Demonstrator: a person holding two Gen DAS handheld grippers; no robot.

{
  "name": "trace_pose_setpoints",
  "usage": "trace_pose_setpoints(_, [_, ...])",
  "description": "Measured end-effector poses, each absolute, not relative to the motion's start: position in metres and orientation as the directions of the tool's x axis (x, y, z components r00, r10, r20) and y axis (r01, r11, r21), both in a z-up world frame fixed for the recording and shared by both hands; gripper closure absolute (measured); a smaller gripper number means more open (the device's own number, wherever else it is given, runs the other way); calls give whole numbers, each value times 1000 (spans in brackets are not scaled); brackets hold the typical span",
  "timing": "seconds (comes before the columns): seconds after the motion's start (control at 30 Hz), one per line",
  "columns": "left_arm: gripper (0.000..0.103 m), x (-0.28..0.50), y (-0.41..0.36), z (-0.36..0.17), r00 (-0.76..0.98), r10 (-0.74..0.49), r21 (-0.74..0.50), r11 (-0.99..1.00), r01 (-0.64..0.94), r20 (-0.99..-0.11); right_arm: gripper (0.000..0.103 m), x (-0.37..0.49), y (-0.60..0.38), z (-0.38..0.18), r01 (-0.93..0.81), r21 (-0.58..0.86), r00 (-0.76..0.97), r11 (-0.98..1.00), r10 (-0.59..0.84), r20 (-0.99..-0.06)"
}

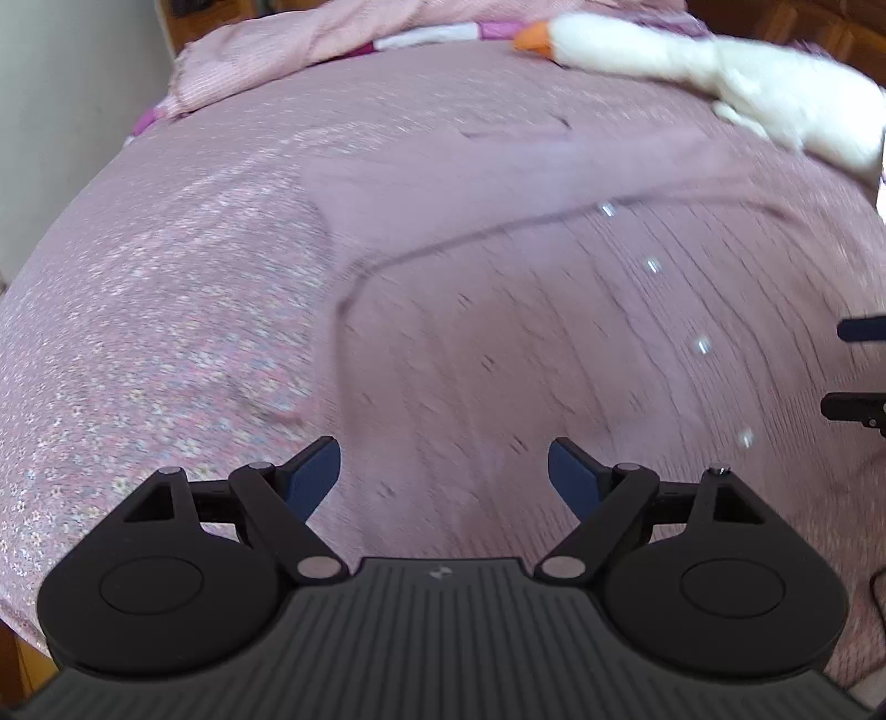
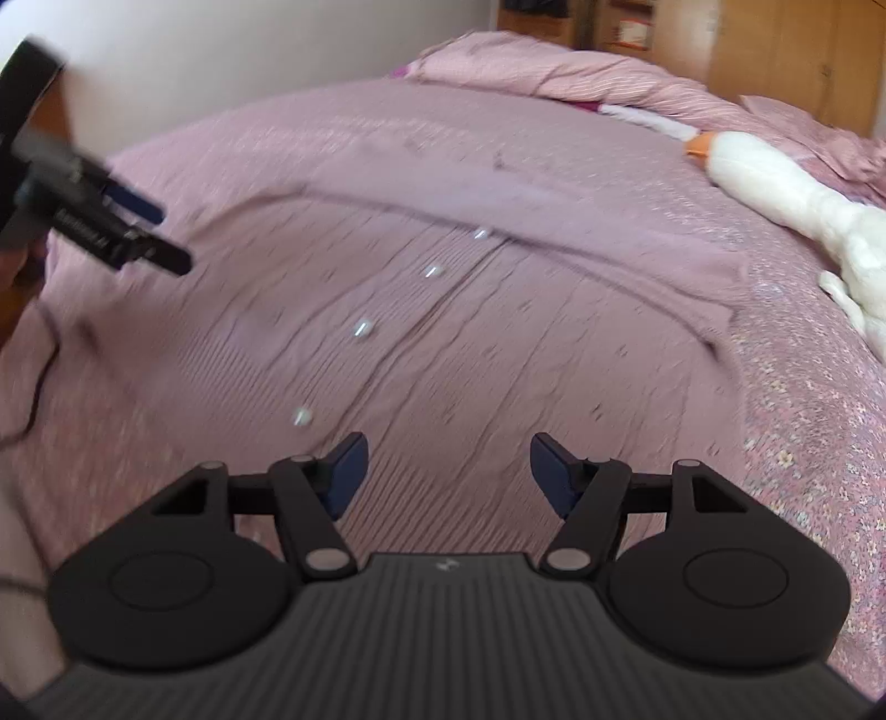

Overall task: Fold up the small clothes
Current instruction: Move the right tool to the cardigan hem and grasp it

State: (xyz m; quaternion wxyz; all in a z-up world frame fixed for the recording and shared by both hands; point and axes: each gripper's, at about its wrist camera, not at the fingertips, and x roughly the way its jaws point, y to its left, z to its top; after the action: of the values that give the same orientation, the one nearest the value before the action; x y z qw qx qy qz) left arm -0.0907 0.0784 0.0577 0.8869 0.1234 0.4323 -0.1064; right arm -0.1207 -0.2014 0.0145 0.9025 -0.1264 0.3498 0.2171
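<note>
Left wrist view: a mauve ribbed garment (image 1: 554, 310) lies spread flat on the bed (image 1: 166, 288), its button placket marked by a row of pale buttons (image 1: 653, 265); the picture is motion-blurred. The left claw (image 1: 444, 476) hangs above the cloth with its blue-padded fingers (image 1: 315, 479) spread apart and nothing between them. At the right edge, two dark tips of the right claw (image 1: 861, 368) enter, also parted.

Right wrist view: the same garment (image 2: 498, 354) fills the middle, one sleeve (image 2: 581, 221) laid across its upper part. The right claw (image 2: 448, 471) is spread wide above the ribbed cloth, holding nothing. The left claw (image 2: 149, 232) reaches in from the left, fingers apart.

Surface: the bed carries a pink floral cover (image 2: 803, 421). A white plush goose (image 2: 775, 188) with an orange beak lies near the garment's far side, and a rumpled pink striped quilt (image 2: 554, 72) sits at the head.

Room: a pale wall (image 2: 249, 50) stands beside the bed; wooden cabinets (image 2: 775, 50) stand behind it.
</note>
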Motion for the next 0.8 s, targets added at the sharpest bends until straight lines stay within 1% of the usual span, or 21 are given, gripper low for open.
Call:
trace_pose_setpoints(0.27, [16,-110,60,32,538,-103,142,907,396,-837,35,-144,-186,2,-598,-181,584,781,270,-766])
trace_pose_setpoints(0.3, [16,-112,59,30,531,-103,147,901,408,-841,33,-147,-183,0,-618,-201,573,760,261,-777])
trace_pose_setpoints(0.37, [16,-114,55,26,522,-101,157,891,427,-847,24,-153,-177,-7,-656,-256,560,710,231,-796])
trace_pose_setpoints(0.4, [16,-115,54,24,518,-98,161,888,431,-850,24,-156,-173,-10,-676,-287,555,679,212,-805])
trace_pose_setpoints(0.47, [16,-115,53,22,514,-92,163,888,430,-853,23,-161,-167,-17,-686,-335,564,645,181,-806])
trace_pose_setpoints(0.63, [16,-115,51,19,505,-97,153,889,431,-858,24,-150,-163,-25,-632,-362,602,685,140,-786])
trace_pose_setpoints(0.7, [16,-115,48,18,493,-103,155,877,454,-864,27,-145,-163,-29,-615,-368,612,698,128,-780])
trace_pose_setpoints(0.73, [16,-115,46,18,490,-103,159,871,464,-866,33,-146,-161,-30,-616,-372,615,694,129,-778])
trace_pose_setpoints(0.77, [16,-116,44,17,489,-103,165,865,475,-866,44,-147,-160,-30,-619,-383,621,685,129,-773])
trace_pose_setpoints(0.8, [15,-117,42,16,489,-104,171,858,485,-866,49,-151,-159,-29,-617,-396,630,680,125,-766])
